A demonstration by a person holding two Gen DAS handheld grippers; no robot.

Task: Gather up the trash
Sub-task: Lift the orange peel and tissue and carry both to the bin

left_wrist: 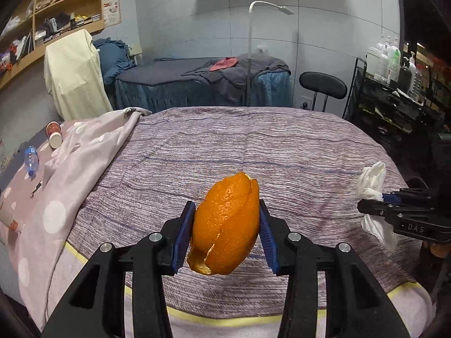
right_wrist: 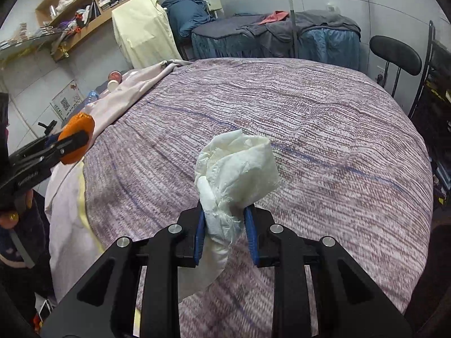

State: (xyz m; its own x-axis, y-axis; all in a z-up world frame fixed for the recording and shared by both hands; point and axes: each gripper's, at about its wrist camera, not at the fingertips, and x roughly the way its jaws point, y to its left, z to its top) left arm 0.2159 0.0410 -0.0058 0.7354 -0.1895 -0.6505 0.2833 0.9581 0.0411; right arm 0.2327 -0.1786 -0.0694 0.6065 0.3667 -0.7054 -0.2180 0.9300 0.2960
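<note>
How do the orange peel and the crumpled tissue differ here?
The orange peel is bright orange, stiff and curled; the crumpled tissue is white, soft and wadded. The peel is in the left gripper, the tissue in the right gripper. The tissue droops below its jaws. Both are gripped above the bedspread.

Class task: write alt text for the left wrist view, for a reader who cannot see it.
The left gripper holds a piece of orange peel between its blue pads, above a bed with a purple striped cover. At the right edge, the right gripper holds a crumpled white tissue. Far left, a paper cup and a plastic bottle lie on a spotted sheet.
</note>
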